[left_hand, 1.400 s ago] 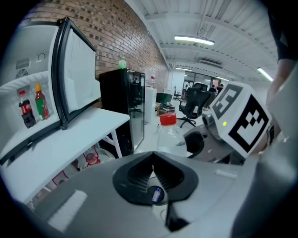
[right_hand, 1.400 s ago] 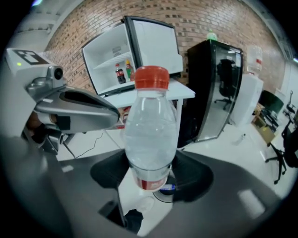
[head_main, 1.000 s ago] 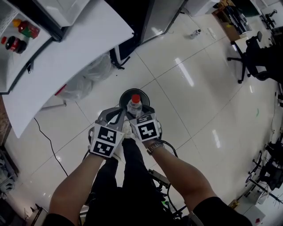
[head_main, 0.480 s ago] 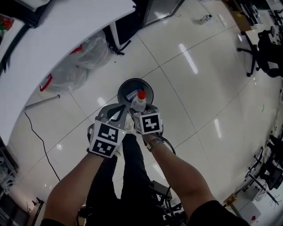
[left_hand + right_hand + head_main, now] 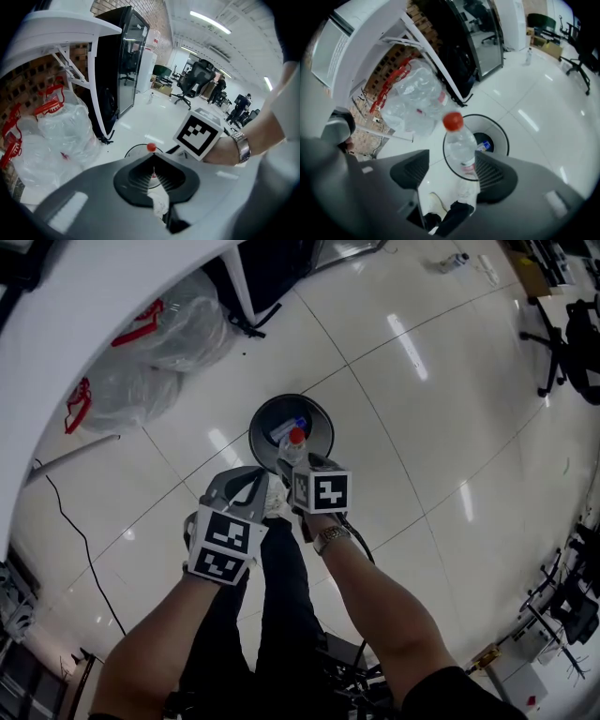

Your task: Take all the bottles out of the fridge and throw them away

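Observation:
A clear plastic bottle (image 5: 293, 450) with a red cap stands between the jaws of my right gripper (image 5: 292, 465), over the near rim of a round black bin (image 5: 258, 423) on the floor. In the right gripper view the bottle (image 5: 459, 145) leans against the right-hand pad (image 5: 492, 171), and a gap shows to the other pad. The jaws of that gripper (image 5: 452, 171) are opening. A blue-labelled item lies inside the bin (image 5: 501, 136). My left gripper (image 5: 255, 479) hangs beside the right one, shut and empty. In its own view its tips (image 5: 152, 158) meet, with the red cap (image 5: 151, 147) just beyond.
Clear plastic bags (image 5: 159, 343) with red handles lie on the floor under a white surface (image 5: 75, 315). A black glass-door fridge (image 5: 122, 61) stands behind them. A cable (image 5: 66, 512) runs along the floor at left. Office chairs (image 5: 562, 343) stand far right.
Both grippers have moved forward to the bin, so the bottle now hangs over its near rim. The fridge shelves at the upper left have left the head view.

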### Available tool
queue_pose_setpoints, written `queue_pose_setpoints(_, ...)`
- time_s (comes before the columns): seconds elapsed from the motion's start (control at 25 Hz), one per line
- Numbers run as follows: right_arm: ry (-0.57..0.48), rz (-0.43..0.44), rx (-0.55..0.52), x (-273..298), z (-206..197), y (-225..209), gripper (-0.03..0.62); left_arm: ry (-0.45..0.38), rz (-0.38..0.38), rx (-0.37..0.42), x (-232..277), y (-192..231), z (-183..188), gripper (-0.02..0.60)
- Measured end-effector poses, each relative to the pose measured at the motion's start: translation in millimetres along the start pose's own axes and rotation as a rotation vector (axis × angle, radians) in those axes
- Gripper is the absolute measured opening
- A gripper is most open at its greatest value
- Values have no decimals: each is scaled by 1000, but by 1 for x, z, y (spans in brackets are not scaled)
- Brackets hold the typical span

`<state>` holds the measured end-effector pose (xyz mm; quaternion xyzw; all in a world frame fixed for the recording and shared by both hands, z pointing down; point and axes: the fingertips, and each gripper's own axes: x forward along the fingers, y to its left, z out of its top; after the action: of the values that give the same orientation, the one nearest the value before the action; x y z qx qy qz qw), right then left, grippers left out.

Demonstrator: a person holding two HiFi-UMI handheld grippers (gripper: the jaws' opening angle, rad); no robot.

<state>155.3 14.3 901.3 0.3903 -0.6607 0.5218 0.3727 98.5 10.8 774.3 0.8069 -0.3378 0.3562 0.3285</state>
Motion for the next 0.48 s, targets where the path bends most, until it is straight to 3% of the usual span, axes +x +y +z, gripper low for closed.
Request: queue_pose_setpoints(0.48, -23, 39, -72, -19, 11, 30, 302, -33, 27, -4, -18, 7, 21, 5)
